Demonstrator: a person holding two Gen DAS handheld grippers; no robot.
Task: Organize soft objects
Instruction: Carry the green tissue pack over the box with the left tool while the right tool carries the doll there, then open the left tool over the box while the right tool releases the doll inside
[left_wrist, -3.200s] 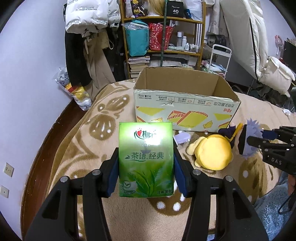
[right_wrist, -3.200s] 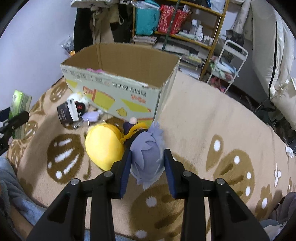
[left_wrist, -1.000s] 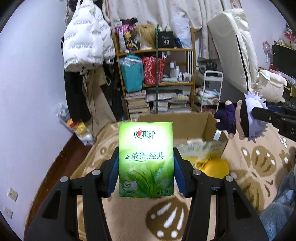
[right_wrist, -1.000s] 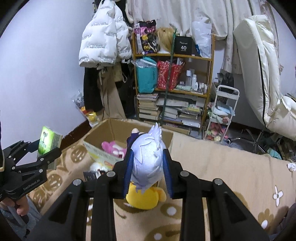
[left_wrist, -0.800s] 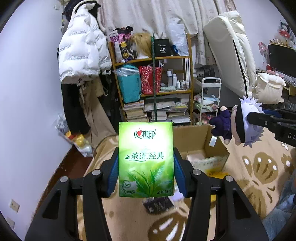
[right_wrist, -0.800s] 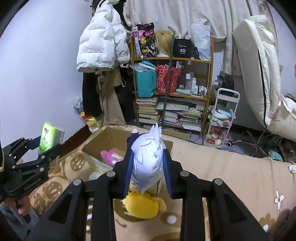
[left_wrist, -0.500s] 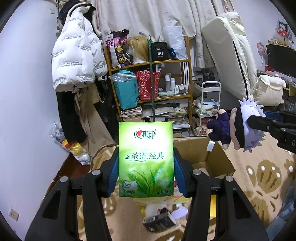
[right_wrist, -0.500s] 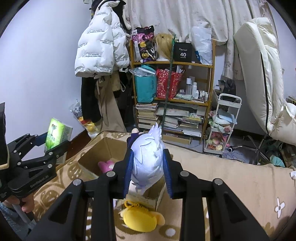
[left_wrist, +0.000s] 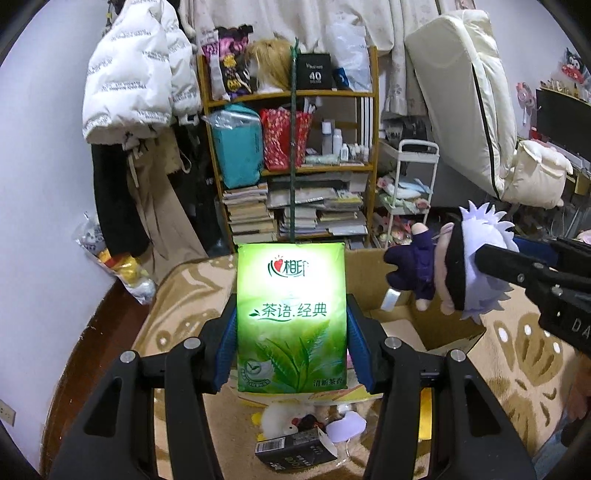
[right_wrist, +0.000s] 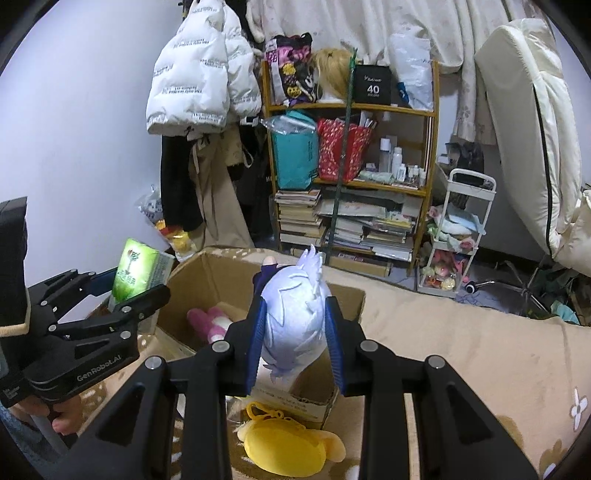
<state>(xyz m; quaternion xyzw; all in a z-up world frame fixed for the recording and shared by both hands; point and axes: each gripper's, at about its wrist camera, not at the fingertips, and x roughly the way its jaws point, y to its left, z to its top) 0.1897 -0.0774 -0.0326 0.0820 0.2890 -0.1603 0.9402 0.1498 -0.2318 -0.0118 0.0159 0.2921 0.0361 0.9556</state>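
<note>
Left gripper (left_wrist: 291, 332) clamps a green tissue pack (left_wrist: 291, 321) upright, raised in front of the open cardboard box (right_wrist: 207, 273) on the beige patterned blanket (right_wrist: 480, 354). Right gripper (right_wrist: 293, 332) squeezes a white-haired plush doll (right_wrist: 293, 310) by its head, over the box's near edge. Below lies a yellow plush (right_wrist: 284, 450).

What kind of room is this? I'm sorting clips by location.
Likely a lived-in bedroom: a white puffer jacket hangs on the wall, a wooden shelf holds books and bags, and a patterned blanket lies below.
</note>
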